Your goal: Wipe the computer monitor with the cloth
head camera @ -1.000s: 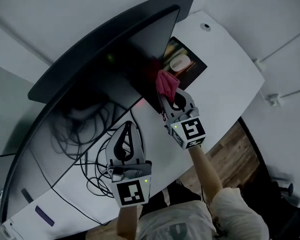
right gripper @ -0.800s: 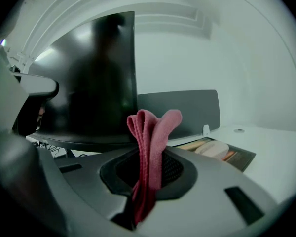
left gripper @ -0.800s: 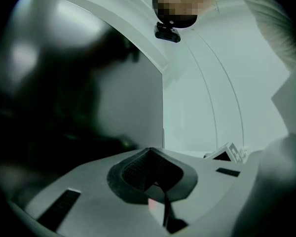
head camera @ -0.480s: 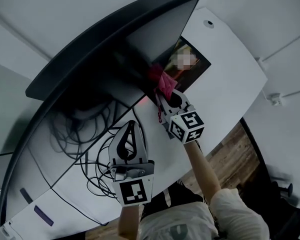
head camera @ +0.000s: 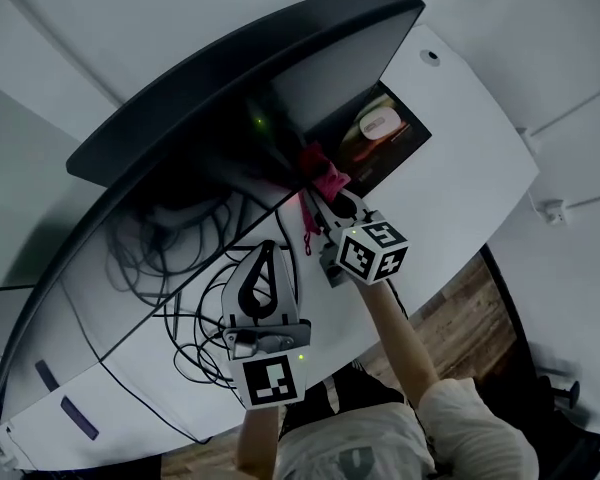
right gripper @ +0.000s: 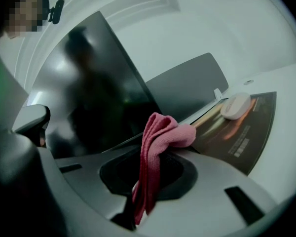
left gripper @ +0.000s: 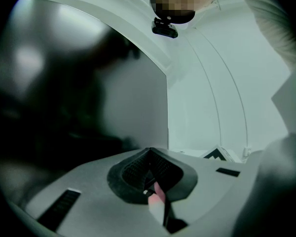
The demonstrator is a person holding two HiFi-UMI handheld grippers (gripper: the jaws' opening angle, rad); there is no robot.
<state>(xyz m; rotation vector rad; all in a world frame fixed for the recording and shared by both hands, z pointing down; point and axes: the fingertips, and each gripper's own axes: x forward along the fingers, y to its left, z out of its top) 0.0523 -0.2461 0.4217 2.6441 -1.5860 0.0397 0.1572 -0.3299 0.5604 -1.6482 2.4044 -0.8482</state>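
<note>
- Pink cloth (head camera: 321,166) is pinched in my right gripper (head camera: 324,200). In the right gripper view the jaws of that gripper (right gripper: 144,184) are pressed onto a fold of it, and the rest of the cloth (right gripper: 160,132) bunches up and droops over the front of them.
- From the head view I see the cloth up at the lower edge of the dark, curved monitor (head camera: 195,153), toward its right end. I cannot tell whether the fabric actually touches the screen.
- My left gripper (head camera: 268,255) is held low over the white desk (head camera: 470,178), just left of the right one and apart from the screen. In its own view the left gripper (left gripper: 150,168) has its jaws pressed together with nothing between them.
- That same view is filled on the left by the monitor (left gripper: 64,107), dark and blurred.
- A white mouse (head camera: 377,125) lies on a dark mouse pad (head camera: 400,153) just right of the cloth. Both also show in the right gripper view, the mouse (right gripper: 235,105) on the pad (right gripper: 246,137).
- Black cables (head camera: 175,263) lie tangled on the desk below the screen, left of my left gripper.
</note>
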